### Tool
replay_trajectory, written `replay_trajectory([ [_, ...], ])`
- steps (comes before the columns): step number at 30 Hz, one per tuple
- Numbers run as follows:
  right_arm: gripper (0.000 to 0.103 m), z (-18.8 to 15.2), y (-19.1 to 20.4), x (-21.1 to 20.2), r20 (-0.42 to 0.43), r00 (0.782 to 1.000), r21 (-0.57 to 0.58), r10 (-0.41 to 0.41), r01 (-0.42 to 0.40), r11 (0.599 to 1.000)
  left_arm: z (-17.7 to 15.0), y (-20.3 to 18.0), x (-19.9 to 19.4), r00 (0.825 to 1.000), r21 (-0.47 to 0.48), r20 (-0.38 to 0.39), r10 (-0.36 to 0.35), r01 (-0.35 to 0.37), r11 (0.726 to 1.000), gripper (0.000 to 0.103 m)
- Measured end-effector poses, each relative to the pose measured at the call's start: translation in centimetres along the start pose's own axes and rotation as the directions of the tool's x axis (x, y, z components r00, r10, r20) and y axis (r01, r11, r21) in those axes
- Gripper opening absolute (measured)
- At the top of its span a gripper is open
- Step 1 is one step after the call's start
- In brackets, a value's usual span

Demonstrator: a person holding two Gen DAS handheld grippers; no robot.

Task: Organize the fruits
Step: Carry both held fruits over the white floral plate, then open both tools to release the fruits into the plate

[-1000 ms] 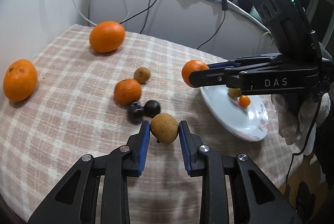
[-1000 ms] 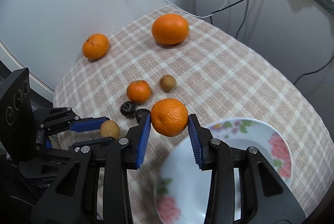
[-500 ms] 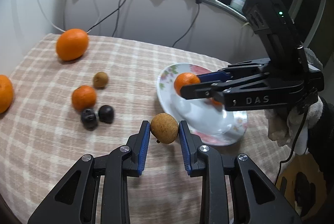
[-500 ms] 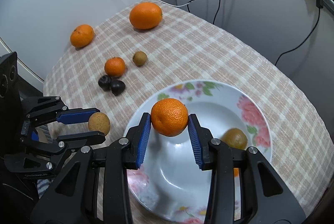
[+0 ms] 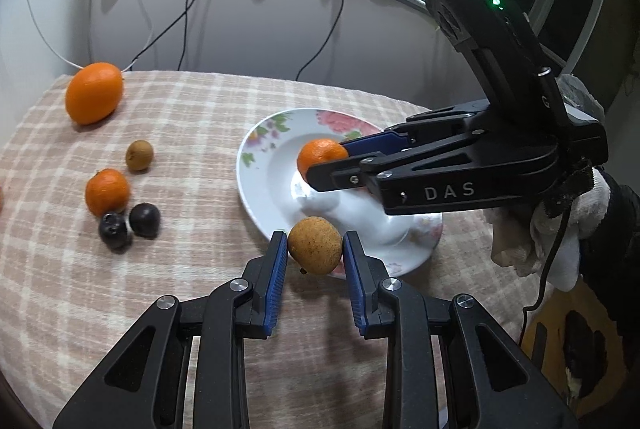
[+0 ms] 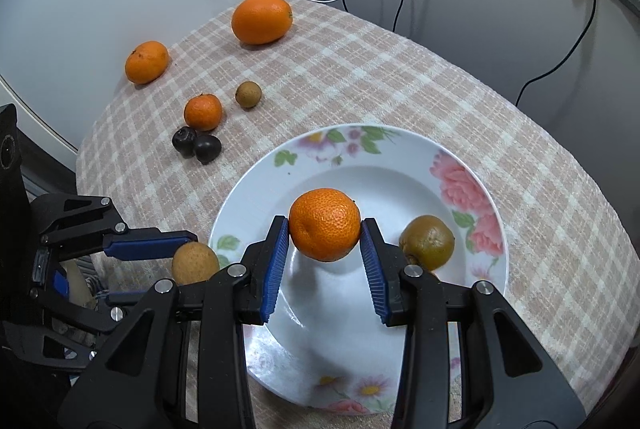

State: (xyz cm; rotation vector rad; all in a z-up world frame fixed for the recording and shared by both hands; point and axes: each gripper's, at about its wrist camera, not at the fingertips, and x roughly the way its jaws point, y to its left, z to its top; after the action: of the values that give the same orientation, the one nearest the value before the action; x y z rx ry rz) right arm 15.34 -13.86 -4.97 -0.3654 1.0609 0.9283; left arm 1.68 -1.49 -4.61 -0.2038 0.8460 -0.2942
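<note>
A desk (image 6: 400, 77) covered by a pink checked cloth (image 5: 200, 109) is seen in both views, and the flowered plate (image 6: 404, 153) on it is taken as the landmark. The right tool (image 6: 324, 253) is held over the middle of the plate, its blue pads clamped on a tangerine (image 6: 325, 224); in the left wrist view the same tool (image 5: 332, 165) and tangerine (image 5: 321, 159) are seen above the plate's (image 5: 256, 149) bowl. The left tool (image 5: 315, 261) is held at the near rim of the plate, closed on a small tan round fruit (image 5: 315, 245), which in the right wrist view (image 6: 195, 263) is seen just outside the plate's left edge. Well beyond the plate, at the far edge of the desk, a large orange (image 6: 262, 19) is found, and a smaller orange (image 6: 146, 62) lies to its left. Inside the plate, just right of the held tangerine, a greenish-brown fruit (image 6: 427, 242) is resting. Left of the plate a small tangerine (image 6: 203, 112) is lying, with a brown round fruit (image 6: 248, 94) beside it and two dark fruits (image 6: 197, 146) touching each other just in front.
</note>
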Motion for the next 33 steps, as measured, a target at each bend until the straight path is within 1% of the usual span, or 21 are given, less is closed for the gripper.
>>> replay_trajectory([
  [6,0.039,-0.4,-0.1,0.3,-0.018,1.0,-0.005,-0.002,0.002,1.0,0.0,-0.6,0.3,1.0,0.011,-0.008,-0.003,0.003,1.0,0.027],
  [24,0.039,-0.5,0.2,0.4,-0.026,1.0,-0.016,-0.004,0.004,1.0,0.3,-1.5,0.7,1.0,0.03,-0.015,-0.006,0.007,1.0,0.028],
  [25,0.04,-0.4,0.2,0.4,-0.027,1.0,-0.015,-0.005,0.004,1.0,0.3,-1.5,0.7,1.0,0.03,-0.014,-0.006,0.006,1.0,0.035],
  [26,0.043,-0.4,0.2,0.4,-0.027,1.0,-0.015,-0.007,0.006,1.0,0.3,-1.6,0.7,1.0,0.029,-0.013,-0.007,0.007,1.0,0.037],
  [27,0.052,-0.3,0.2,0.4,-0.023,1.0,-0.014,-0.003,0.003,1.0,0.3,-1.6,0.7,1.0,0.03,-0.011,-0.01,0.01,1.0,0.04],
  [28,0.061,-0.3,0.2,0.3,-0.015,1.0,-0.012,-0.004,0.004,1.0,0.3,-1.6,0.6,1.0,0.031,-0.011,-0.012,0.012,0.999,0.041],
  [30,0.065,-0.2,0.2,0.0,-0.004,1.0,-0.012,-0.005,0.005,1.0,0.3,-1.7,0.6,1.0,0.034,-0.009,-0.011,0.011,0.999,0.041],
  [33,0.065,0.0,0.1,-0.3,0.006,1.0,-0.012,0.0,0.0,1.0,0.2,-1.6,0.7,1.0,0.034,-0.011,-0.011,0.012,0.999,0.041],
])
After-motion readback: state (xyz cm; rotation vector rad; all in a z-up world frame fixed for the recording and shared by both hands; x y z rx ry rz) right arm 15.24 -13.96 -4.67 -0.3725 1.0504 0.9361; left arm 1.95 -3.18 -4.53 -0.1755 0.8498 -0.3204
